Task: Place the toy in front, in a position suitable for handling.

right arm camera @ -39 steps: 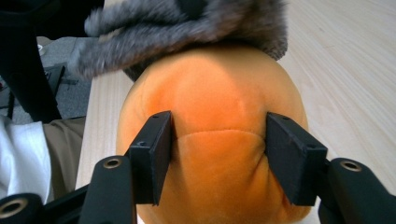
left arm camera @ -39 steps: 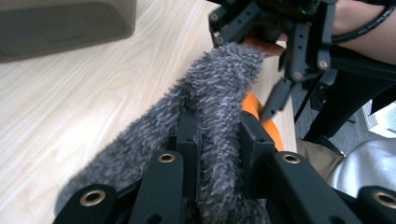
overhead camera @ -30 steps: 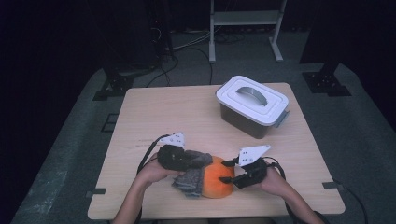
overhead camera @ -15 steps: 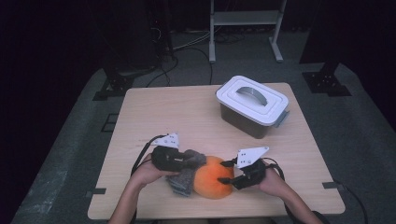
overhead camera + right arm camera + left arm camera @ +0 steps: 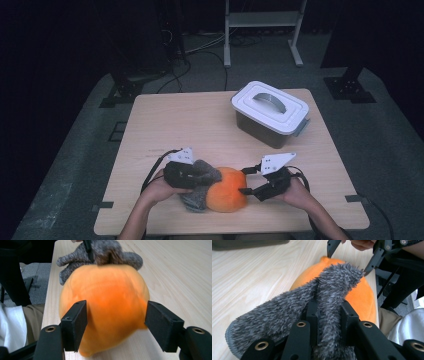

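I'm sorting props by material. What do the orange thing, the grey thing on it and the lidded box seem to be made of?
The orange ball looks like soft plush with a matte, short nap. The grey cloth looks like shaggy fleece or knit, with long fuzzy fibres. The box seems hard plastic: a smooth white lid over a dark body.

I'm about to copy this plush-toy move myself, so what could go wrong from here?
The left gripper pinches only a fold of the grey fuzzy fabric, so a pull might slip off. The right gripper, its jaws just opened, straddles the orange plush unclamped; the toy may shift. It also lies near the table edge and could fall.
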`<state>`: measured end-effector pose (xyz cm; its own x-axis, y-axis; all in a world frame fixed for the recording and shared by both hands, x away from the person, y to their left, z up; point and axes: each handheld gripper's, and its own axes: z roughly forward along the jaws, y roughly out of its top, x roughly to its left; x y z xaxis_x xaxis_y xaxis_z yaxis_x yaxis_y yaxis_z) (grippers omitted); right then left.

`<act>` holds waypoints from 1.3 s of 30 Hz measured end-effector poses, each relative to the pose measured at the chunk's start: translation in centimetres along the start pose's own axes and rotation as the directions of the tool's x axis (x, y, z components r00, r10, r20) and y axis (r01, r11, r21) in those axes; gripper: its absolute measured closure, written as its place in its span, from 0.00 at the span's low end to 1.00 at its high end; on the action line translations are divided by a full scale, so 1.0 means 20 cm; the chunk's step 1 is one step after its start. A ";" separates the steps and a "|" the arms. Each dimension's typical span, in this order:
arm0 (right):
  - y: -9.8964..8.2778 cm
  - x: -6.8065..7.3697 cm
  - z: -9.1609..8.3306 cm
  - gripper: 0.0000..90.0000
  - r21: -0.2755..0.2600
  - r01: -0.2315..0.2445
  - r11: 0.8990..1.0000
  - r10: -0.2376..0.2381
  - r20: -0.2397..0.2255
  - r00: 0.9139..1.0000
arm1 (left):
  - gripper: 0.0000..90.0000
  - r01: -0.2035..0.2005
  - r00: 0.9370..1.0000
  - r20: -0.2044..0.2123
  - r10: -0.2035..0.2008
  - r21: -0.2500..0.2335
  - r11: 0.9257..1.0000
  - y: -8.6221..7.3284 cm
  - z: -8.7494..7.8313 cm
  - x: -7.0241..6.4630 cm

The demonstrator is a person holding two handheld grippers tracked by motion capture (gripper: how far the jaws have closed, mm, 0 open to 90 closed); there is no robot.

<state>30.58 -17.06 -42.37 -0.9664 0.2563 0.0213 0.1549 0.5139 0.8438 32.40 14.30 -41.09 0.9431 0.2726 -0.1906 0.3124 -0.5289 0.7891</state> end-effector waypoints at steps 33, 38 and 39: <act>0.10 0.05 0.04 0.71 0.032 -0.040 0.999 0.040 0.020 0.999 | 0.82 -0.142 0.988 0.060 0.143 -0.023 0.990 0.21 0.04 -0.17; 0.09 0.02 0.04 0.72 0.026 -0.068 0.997 0.068 0.011 0.998 | 0.82 -0.124 0.991 0.039 0.125 -0.027 0.992 0.16 0.01 -0.13; 0.09 0.01 0.04 0.72 0.026 -0.077 0.997 0.077 0.011 0.997 | 0.82 -0.119 0.992 0.028 0.119 -0.019 0.993 0.14 0.00 -0.13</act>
<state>30.74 -15.46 -41.31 -0.9493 0.3040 0.0798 0.2339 0.5134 0.8256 30.87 12.16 -38.34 0.9764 0.1848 -0.1115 0.1959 -0.5419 0.8173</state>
